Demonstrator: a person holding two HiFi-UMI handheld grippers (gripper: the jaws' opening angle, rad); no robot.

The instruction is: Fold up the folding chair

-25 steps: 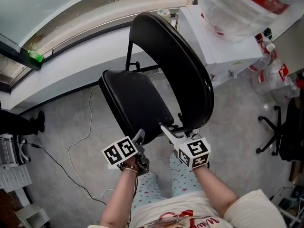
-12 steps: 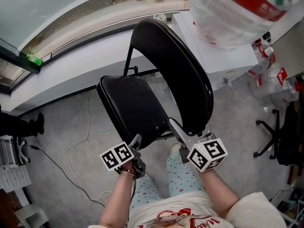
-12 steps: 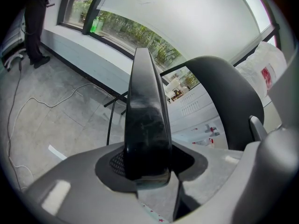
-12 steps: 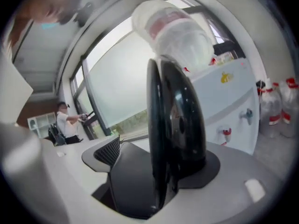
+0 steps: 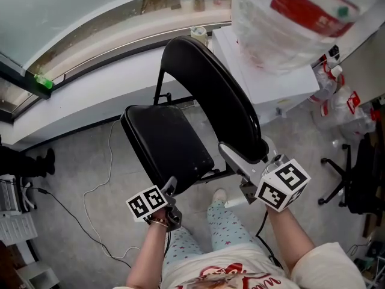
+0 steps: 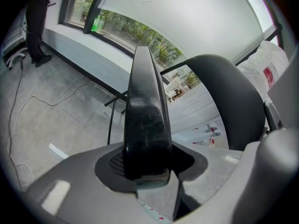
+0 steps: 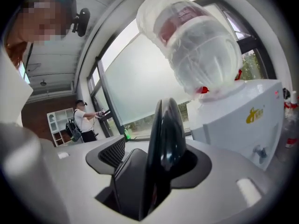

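Since a second ago the right gripper (image 5: 243,155) has left its spot beside the left gripper (image 5: 171,185) at the front of the seat and climbed up and out to the right. It now sits on the lower right rim of the backrest, and its marker cube (image 5: 283,184) stands well apart from the left one (image 5: 147,202). Its jaws have just been closing, and in the right gripper view the rounded edge of the backrest stands between them and fills the gap, so they are clamped on it. The left gripper has kept its place and is clamped on the front edge of the seat, which the left gripper view shows edge-on between the pads. The black folding chair (image 5: 222,101) has hardly shifted and is still unfolded. It stands on the grey floor (image 5: 78,161) in front of the person, near a white window ledge (image 5: 90,83). Its padded seat (image 5: 165,140) lies flat, with one corner toward the person. Its curved, glossy backrest (image 5: 210,77) rises steeply at the right of the seat on thin black tubes (image 5: 159,80). Just behind the chair is a white water dispenser (image 5: 271,71) topped by a clear plastic-wrapped bottle (image 5: 289,17). A white cable (image 5: 100,182) trails over the floor to the left of the seat.
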